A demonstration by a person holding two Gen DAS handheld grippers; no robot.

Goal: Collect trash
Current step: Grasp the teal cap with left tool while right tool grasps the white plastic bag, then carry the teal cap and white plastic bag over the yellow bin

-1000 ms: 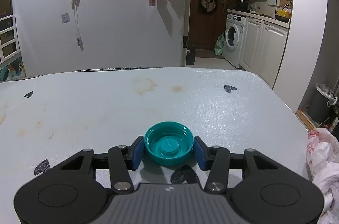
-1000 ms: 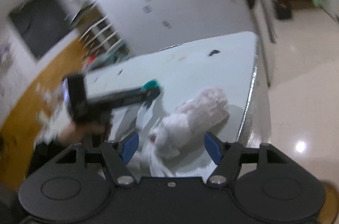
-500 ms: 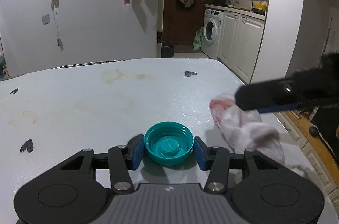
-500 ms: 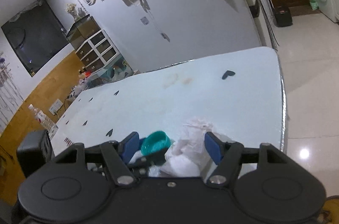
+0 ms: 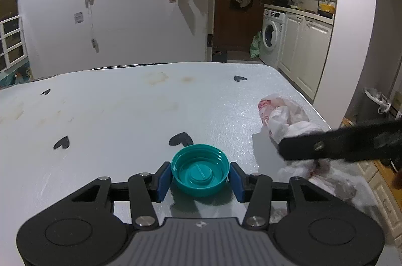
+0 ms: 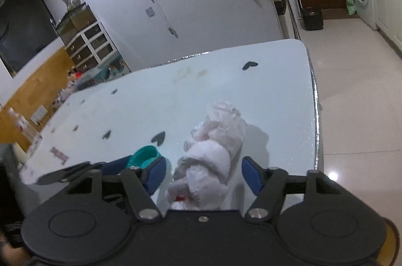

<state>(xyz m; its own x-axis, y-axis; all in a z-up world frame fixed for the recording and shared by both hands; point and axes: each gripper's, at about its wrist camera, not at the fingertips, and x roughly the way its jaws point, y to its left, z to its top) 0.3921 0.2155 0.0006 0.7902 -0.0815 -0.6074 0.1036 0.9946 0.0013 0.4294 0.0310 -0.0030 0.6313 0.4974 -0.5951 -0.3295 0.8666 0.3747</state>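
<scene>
Tissue wad (image 6: 213,160) lies between closing right tool (image 6: 204,173) pads; left tool (image 5: 200,181) clamps cap (image 5: 200,173)

Dim indoor light, strong fisheye bending at edges, glare spot on the floor (image 6: 333,175).

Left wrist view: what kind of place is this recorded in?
Most likely a lived-in home, a dining area opening onto a kitchen. A white front-loading washing machine stands beside white kitchen cabinets, and the pale blue table with black heart prints is stained from use.
</scene>
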